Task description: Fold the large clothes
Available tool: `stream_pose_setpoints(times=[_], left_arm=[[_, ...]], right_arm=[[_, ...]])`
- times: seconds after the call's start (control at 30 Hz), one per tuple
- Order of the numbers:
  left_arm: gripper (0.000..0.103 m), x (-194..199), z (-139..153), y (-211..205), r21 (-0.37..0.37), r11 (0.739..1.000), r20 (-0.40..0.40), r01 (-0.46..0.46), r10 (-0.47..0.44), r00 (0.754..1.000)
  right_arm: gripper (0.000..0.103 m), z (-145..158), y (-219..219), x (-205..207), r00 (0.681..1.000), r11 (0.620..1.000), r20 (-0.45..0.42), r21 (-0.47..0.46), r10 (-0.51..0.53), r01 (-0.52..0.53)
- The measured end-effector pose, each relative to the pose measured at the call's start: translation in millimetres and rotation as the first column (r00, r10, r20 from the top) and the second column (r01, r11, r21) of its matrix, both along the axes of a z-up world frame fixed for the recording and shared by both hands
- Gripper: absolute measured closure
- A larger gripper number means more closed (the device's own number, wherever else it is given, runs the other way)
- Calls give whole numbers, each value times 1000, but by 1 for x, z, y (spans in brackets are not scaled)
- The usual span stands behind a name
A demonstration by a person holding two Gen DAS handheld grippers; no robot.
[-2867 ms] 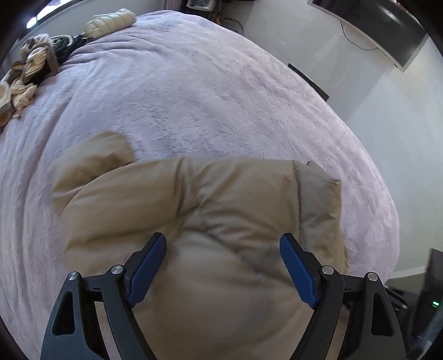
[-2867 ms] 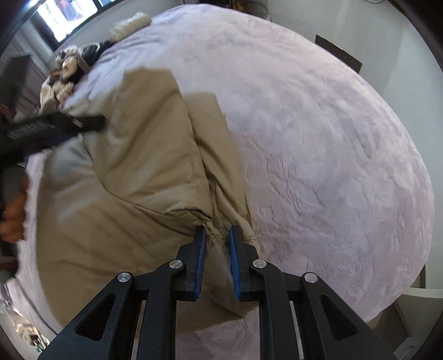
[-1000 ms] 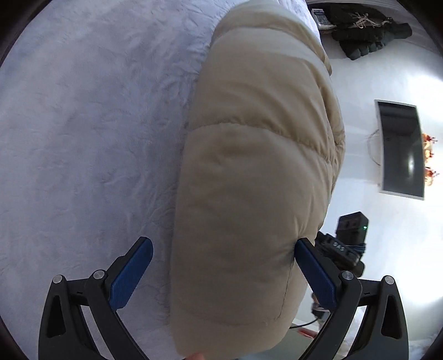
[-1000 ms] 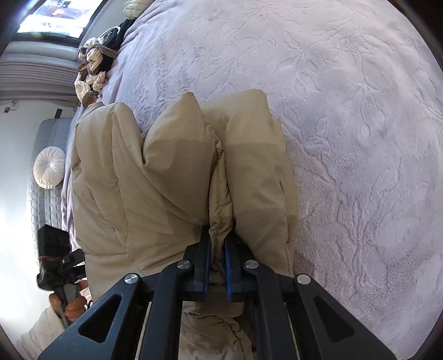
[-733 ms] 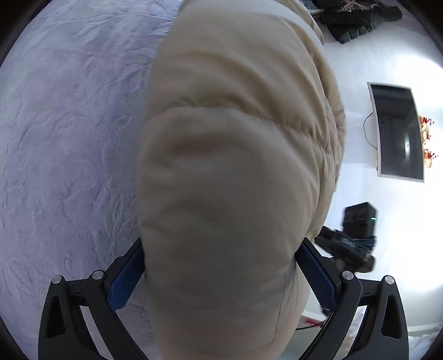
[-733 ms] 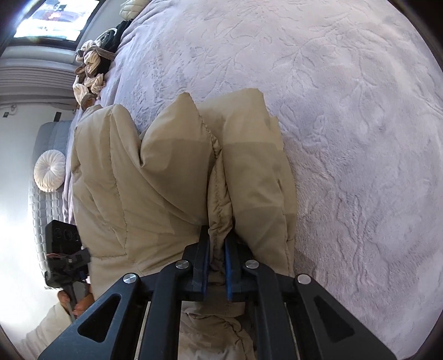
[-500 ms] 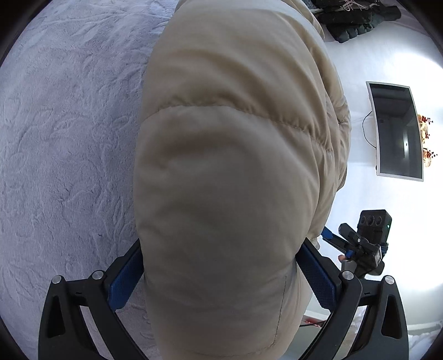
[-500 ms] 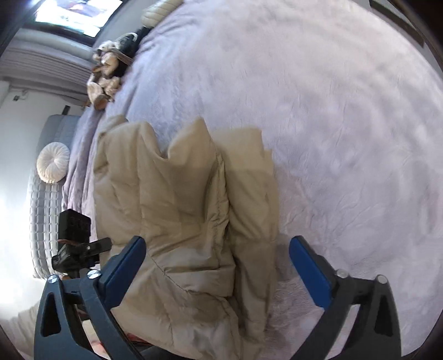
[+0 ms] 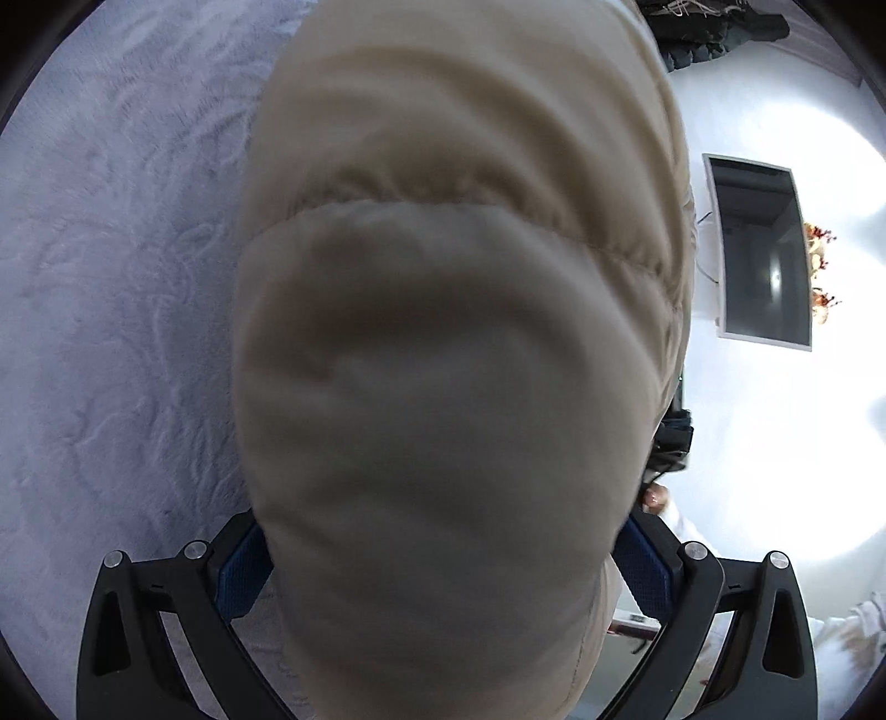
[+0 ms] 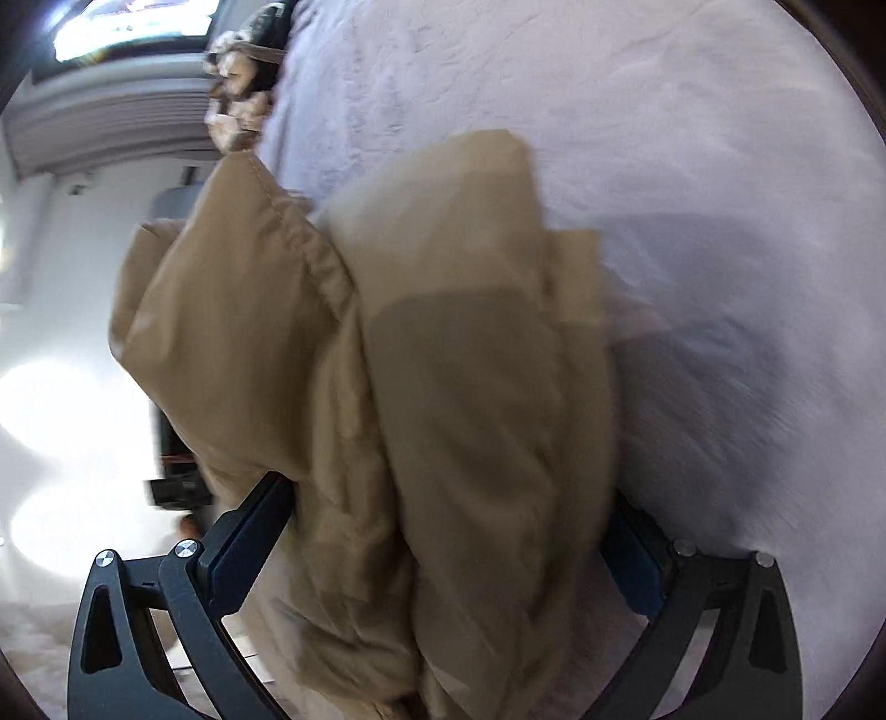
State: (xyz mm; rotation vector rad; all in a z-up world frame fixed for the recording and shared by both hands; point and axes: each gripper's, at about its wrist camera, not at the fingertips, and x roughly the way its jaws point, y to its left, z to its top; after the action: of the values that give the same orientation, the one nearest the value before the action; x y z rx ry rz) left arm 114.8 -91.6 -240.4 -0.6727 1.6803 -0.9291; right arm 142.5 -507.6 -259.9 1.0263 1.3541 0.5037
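The left gripper point(image 9: 443, 559) and right gripper point(image 10: 448, 531) both stand wide apart, straddling the folded tan puffer jacket point(image 10: 443, 387) at the edge of the lavender bed point(image 10: 692, 166), neither visibly pinching it. This looks like moving the folded bundle; next, each should squeeze in firmly.

A bed point(image 9: 111, 310) under a pale lilac cover with an embossed leaf pattern fills the left wrist view from 7 to 11 o'clock, and the right wrist view from 12 to 4 o'clock. At 3 o'clock in the left view a dark flat screen point(image 9: 761, 252) hangs on a white wall point(image 9: 775, 443) washed by bright glare. In the right view a grey ribbed headboard point(image 10: 111, 133) (blurred) sits at 10 o'clock, a lit window point(image 10: 133, 27) above it.
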Motion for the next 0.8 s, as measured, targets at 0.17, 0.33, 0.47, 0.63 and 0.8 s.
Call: stream_pose_setpoints(times=[0.17,0.33,0.47,0.63,0.8], left_arm=[[0,3,-5,-3,-4,999,-23,-34,34,999],[15,-1,17,-5,34,998,36,-60,59,998],[24,-1,43,0,30,998,104,-62,59,993],[24,4,77,15,-14,997,177,-72,74,982],[24,21,101,57,-52,995,223,-87,96,970]], right_arm=[[0,-10,13,12,1000,997,14,81,15,-16],[18,-14,15,4,999,993,-24,113,-38,41],[55,-5,7,-18,996,979,-13,180,-90,91],[59,21,15,-31,993,978,37,184,-110,101],[59,50,29,-34,987,979,99,175,-123,104]])
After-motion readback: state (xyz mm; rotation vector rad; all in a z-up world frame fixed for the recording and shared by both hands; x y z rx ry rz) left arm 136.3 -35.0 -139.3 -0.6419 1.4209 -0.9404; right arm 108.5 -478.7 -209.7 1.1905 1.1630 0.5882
